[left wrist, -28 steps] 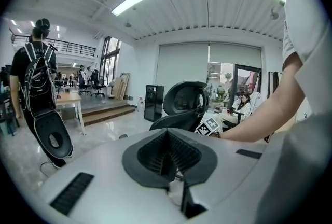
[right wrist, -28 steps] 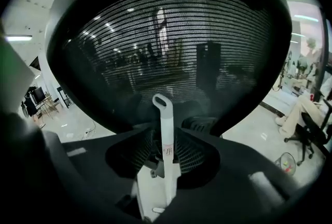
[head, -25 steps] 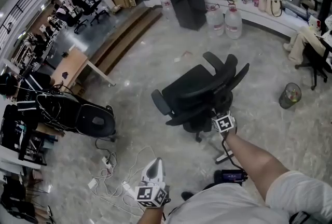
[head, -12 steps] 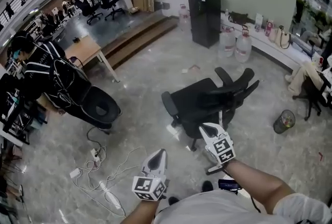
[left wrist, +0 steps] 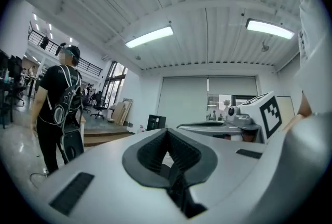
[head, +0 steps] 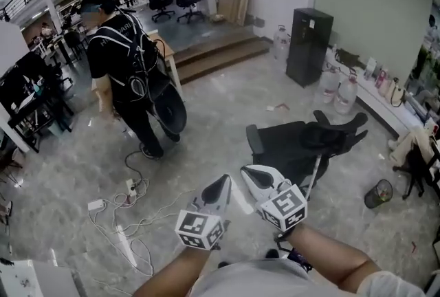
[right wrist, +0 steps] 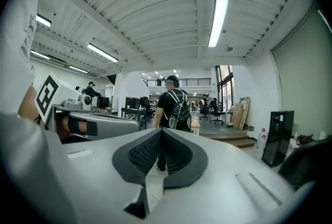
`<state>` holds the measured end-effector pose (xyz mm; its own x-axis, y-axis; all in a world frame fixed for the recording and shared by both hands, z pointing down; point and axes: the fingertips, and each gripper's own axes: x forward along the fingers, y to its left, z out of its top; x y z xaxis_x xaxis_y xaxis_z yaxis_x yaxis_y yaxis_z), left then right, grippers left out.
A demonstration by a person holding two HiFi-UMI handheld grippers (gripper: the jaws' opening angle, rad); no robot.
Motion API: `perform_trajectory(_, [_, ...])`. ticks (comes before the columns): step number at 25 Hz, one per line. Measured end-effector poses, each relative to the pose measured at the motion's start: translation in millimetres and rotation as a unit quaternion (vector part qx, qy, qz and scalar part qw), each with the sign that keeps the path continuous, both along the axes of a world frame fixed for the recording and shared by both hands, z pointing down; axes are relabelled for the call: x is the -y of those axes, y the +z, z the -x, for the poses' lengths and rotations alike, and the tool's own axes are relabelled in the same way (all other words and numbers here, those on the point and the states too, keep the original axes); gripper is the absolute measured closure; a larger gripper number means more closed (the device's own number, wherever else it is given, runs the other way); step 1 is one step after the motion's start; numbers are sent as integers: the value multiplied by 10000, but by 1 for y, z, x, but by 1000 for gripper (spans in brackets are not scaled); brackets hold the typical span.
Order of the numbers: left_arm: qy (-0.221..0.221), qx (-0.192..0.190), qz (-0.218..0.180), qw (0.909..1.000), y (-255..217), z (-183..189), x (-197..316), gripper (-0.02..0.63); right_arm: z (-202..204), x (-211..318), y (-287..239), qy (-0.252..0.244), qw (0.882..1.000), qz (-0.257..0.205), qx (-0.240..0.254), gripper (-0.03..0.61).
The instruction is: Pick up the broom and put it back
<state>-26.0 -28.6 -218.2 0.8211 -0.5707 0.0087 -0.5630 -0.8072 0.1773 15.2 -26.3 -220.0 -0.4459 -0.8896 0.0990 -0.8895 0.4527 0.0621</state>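
No broom shows in any view. In the head view both grippers are held up side by side in front of my body, pointing level across the room. My left gripper (head: 223, 183) is shut with nothing between its jaws; in the left gripper view (left wrist: 167, 133) its ribbed pads meet. My right gripper (head: 248, 171) is just to its right, also shut and empty, and its pads (right wrist: 148, 153) meet in the right gripper view. Each gripper sees the other's marker cube (left wrist: 270, 112) beside it.
A black office chair (head: 302, 143) lies tipped over on the stone floor just beyond the grippers. A person in black with a backpack (head: 124, 55) stands at the left. White cables and power strips (head: 130, 187) trail on the floor. A black cabinet (head: 308, 45), water bottles (head: 344, 93) and a bin (head: 379, 194) are at the right.
My right gripper has lifted away from beside the chair to sit next to the left one, which also rose. The head view has tilted up, and the person in black has walked into it.
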Motion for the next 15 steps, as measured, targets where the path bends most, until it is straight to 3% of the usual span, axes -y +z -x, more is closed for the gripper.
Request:
perform_trajectory(6, [-322, 83, 70, 9994, -13, 66, 19, 609, 89, -1, -8, -349, 9989, 58, 320, 575])
perform_trajectory(15, [-363, 119, 149, 9992, -12, 107, 27, 609, 121, 6, -13, -202, 9986, 137, 463, 577])
